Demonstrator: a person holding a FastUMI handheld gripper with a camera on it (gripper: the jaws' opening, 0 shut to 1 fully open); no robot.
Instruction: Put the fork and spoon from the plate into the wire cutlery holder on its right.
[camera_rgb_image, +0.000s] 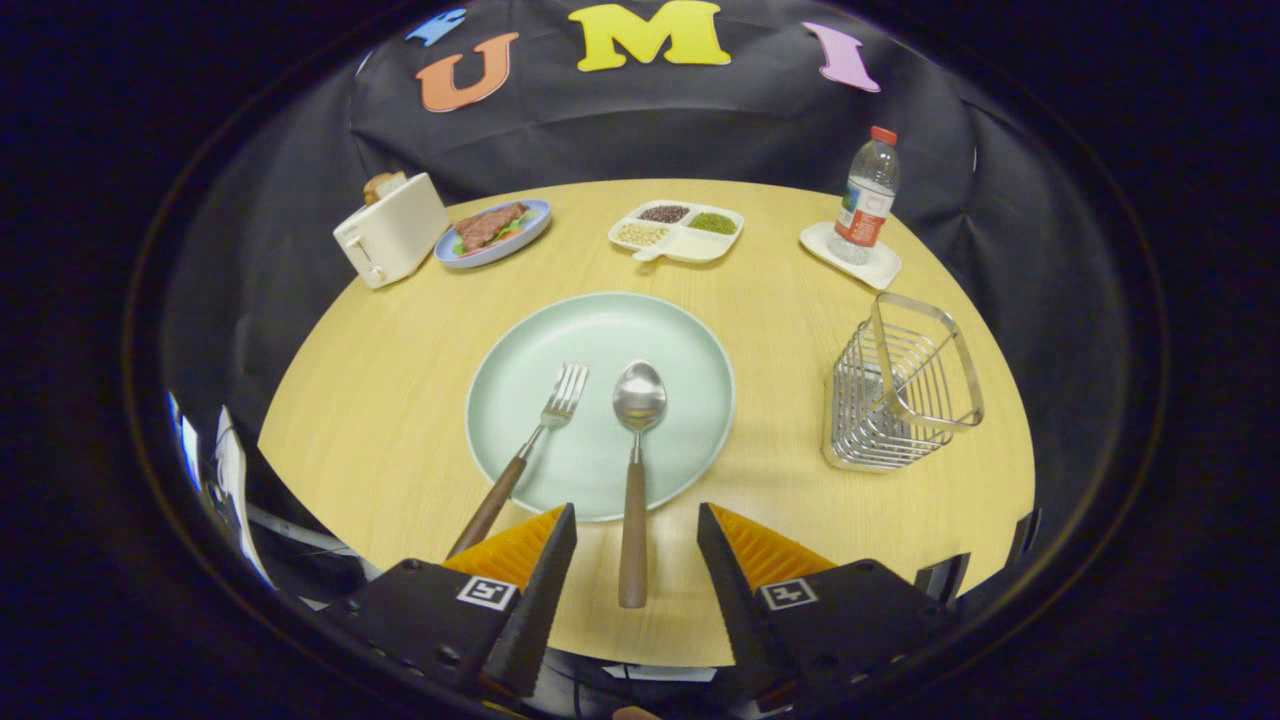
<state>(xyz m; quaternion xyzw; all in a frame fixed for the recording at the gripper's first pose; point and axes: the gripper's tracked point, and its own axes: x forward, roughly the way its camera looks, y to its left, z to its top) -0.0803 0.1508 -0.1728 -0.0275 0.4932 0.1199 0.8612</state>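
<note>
A pale green plate (690, 350) lies on the round wooden table just ahead of the fingers. On it rest a fork (530, 445) to the left and a spoon (636, 440) to the right, both with brown wooden handles that reach over the plate's near rim. The spoon's handle end lies between the two fingers, untouched. The fork's handle runs toward the left finger. My gripper (636, 522) is open above the table's near edge. The wire cutlery holder (900, 395) stands upright to the right of the plate.
Beyond the plate sit a white toaster (392, 240), a blue plate with food (493, 232), a divided white tray of grains (677, 231) and a water bottle (867, 196) on a white coaster. Bare tabletop (780, 470) separates plate and holder.
</note>
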